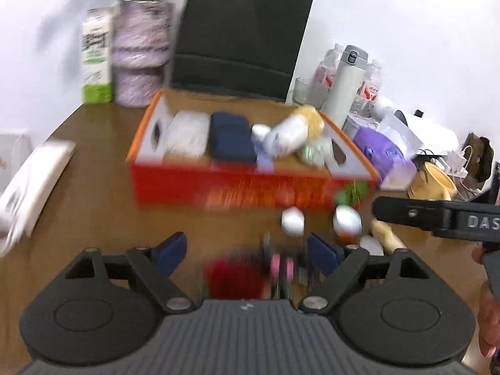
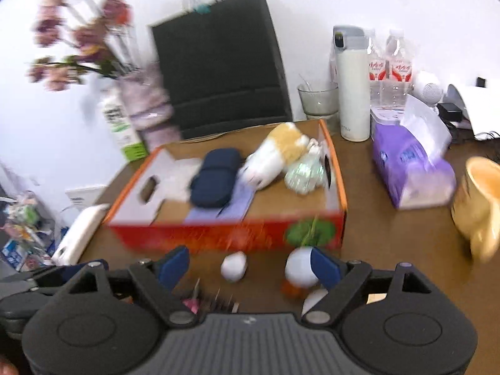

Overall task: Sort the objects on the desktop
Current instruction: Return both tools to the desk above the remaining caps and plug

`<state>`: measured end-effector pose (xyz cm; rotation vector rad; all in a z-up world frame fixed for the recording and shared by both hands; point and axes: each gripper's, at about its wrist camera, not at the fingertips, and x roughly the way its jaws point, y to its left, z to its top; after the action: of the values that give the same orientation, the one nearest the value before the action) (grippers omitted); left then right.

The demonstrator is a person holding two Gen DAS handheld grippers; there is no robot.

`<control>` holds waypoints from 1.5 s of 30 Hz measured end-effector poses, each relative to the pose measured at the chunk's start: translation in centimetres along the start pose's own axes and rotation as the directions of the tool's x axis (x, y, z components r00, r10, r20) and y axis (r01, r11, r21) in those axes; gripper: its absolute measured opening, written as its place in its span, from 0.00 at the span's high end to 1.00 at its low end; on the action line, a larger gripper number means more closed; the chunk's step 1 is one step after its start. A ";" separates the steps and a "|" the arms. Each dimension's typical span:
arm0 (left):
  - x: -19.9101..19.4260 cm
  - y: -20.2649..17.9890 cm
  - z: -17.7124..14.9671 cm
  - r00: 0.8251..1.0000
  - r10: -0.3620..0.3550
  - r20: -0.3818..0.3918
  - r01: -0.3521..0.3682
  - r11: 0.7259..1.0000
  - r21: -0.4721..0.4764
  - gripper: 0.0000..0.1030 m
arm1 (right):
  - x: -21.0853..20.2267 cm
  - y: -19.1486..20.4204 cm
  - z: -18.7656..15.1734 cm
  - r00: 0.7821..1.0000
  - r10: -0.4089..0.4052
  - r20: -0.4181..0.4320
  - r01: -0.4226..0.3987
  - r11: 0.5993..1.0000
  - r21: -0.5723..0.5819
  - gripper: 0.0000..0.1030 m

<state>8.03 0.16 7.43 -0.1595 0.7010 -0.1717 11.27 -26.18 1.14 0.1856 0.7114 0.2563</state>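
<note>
An orange box (image 1: 237,187) (image 2: 200,234) stands mid-table, holding a navy pouch (image 1: 231,140) (image 2: 215,178), a white-and-tan plush toy (image 1: 290,131) (image 2: 272,156), a white pack (image 1: 187,134) and a pale wrapped item (image 2: 303,172). In front of the box lie a small white case (image 1: 292,220) (image 2: 233,266) and a white round toy (image 1: 347,218) (image 2: 300,267). My left gripper (image 1: 247,250) is open above a red object (image 1: 232,276) and a pink item (image 1: 282,267). My right gripper (image 2: 250,262) is open, its right finger beside the round toy.
A black bag (image 1: 243,34) stands behind the box, with a vase (image 1: 140,53) and a green-white carton (image 1: 97,56) to its left. A white flask (image 2: 351,84), water bottles (image 2: 397,68), a purple tissue pack (image 2: 409,162) and a yellow mug (image 2: 478,206) crowd the right side.
</note>
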 end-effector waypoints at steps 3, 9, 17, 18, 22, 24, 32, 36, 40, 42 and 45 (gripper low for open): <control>-2.5 0.2 -4.4 0.999 0.015 0.035 -0.015 1.000 0.008 0.12 | -3.1 0.4 -5.7 0.998 0.007 0.066 -0.004 0.999 -0.035 0.16; -5.2 0.0 -10.0 0.996 0.035 0.087 -0.038 0.999 0.028 0.04 | -5.4 0.8 -14.1 0.995 -0.021 0.098 0.030 0.996 -0.088 0.16; -4.9 0.0 -12.2 0.992 0.055 0.115 -0.063 0.996 0.066 0.02 | -6.6 0.0 -17.3 0.987 -0.016 0.162 0.024 0.999 -0.047 0.13; -4.9 -0.1 -12.1 0.991 0.056 0.120 -0.065 0.995 0.072 0.02 | -6.4 -0.1 -17.2 0.988 -0.024 0.153 0.029 0.999 -0.035 0.13; -5.4 -0.8 -12.6 0.987 0.048 0.152 -0.064 0.992 0.106 0.02 | -6.5 -0.1 -17.4 0.984 -0.031 0.175 0.036 0.999 -0.025 0.13; -5.5 -0.8 -12.6 0.987 0.038 0.154 -0.056 0.992 0.113 0.02 | -6.7 0.2 -17.6 0.982 -0.027 0.190 0.036 0.998 -0.042 0.13; -5.3 -0.7 -12.6 0.988 0.032 0.149 -0.048 0.994 0.102 0.02 | -6.7 0.0 -17.6 0.980 -0.025 0.200 0.031 0.999 -0.030 0.13; -5.3 -0.8 -12.6 0.989 0.031 0.146 -0.047 0.993 0.107 0.02 | -6.8 0.2 -17.8 0.977 -0.030 0.211 0.040 0.998 -0.044 0.13; -5.2 -0.8 -12.6 0.989 0.031 0.148 -0.047 0.993 0.105 0.02 | -6.8 0.2 -17.7 0.977 -0.029 0.212 0.039 0.998 -0.042 0.13; -5.3 -0.9 -12.6 0.988 0.031 0.150 -0.047 0.993 0.105 0.02 | -6.9 0.1 -17.7 0.976 -0.031 0.215 0.040 0.998 -0.042 0.13; -5.3 -0.9 -12.6 0.988 0.032 0.150 -0.048 0.993 0.105 0.02 | -7.0 0.2 -17.9 0.972 -0.037 0.231 0.049 0.998 -0.046 0.13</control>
<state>-4.21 -0.72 1.43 -0.0531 0.5450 -0.1576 -5.77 -26.64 -7.77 0.1479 0.4774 0.2073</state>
